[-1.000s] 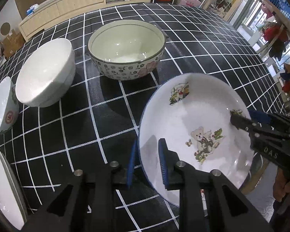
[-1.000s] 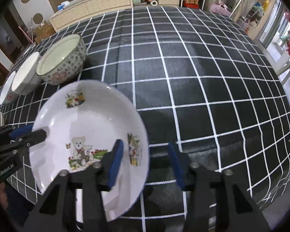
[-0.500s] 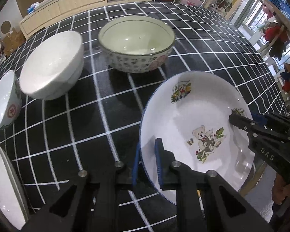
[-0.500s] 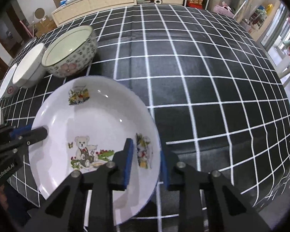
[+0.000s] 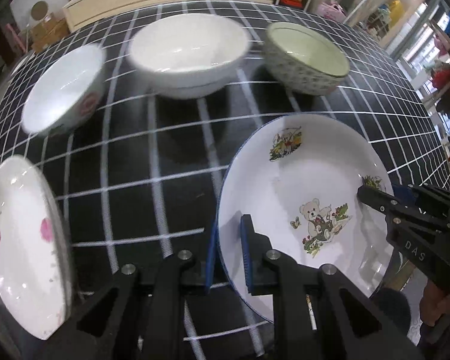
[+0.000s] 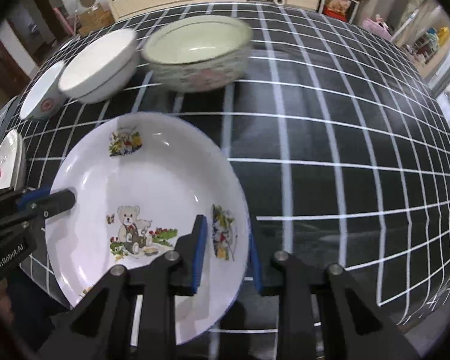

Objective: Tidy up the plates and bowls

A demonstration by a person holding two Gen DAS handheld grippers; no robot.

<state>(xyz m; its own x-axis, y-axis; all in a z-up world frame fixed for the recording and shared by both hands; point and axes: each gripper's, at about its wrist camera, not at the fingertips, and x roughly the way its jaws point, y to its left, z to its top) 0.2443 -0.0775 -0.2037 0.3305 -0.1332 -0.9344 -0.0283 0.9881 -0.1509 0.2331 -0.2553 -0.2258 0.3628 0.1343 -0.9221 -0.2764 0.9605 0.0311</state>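
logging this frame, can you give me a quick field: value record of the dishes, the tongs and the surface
held item: bear plate, gripped at opposite rims
left tongs: shut on the plate's left rim
right tongs: shut on the plate's right rim
bowls: floral bowl, white bowl, small bowl, in a row beyond the plate
other plate: pink-spotted plate, far left
surface: black grid tablecloth

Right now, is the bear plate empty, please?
Empty: the bear plate shows only printed pictures inside, with both grippers clamped on its rim.
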